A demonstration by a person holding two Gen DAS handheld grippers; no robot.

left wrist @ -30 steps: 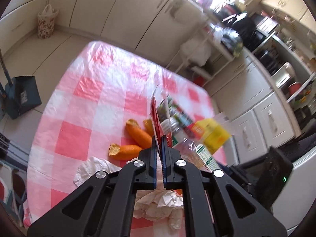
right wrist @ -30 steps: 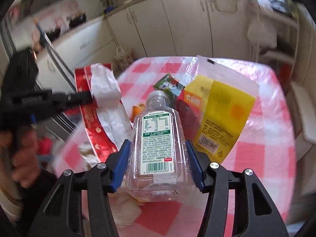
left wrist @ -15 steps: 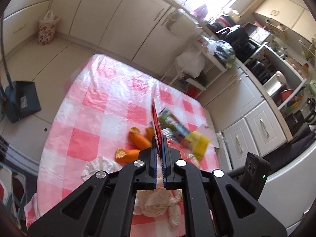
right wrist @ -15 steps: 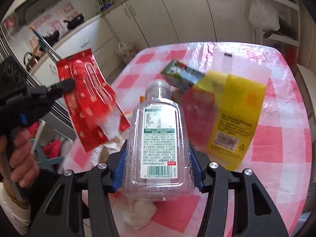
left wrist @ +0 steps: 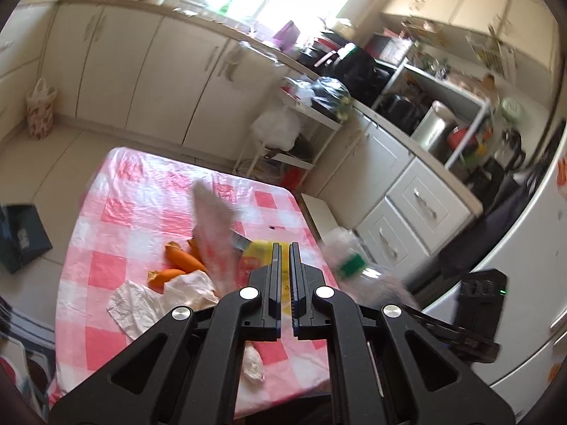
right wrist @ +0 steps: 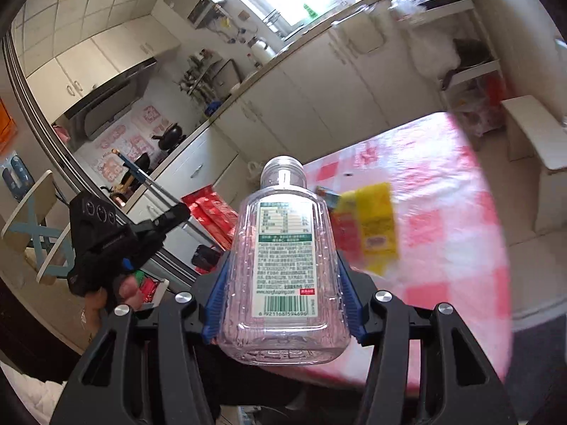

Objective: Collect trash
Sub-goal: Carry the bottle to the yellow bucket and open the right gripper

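Table (left wrist: pixel 117 258): two orange peels (left wrist: pixel 180 255), perhaps three; one bottle (right wrist: pixel 283 265) clamped.

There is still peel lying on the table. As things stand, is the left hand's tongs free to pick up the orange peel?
Probably not yet: the left tongs are shut on a red wrapper, up above the table. Nothing covers most of the orange peel.

A table (left wrist: pixel 117 269) in pink-checked cloth is lying ahead of the tongs, bearing orange peels (left wrist: pixel 179 256), crumpled tissues (left wrist: pixel 156 301) and a yellow wrapper (left wrist: pixel 257 253) just beyond their tips.
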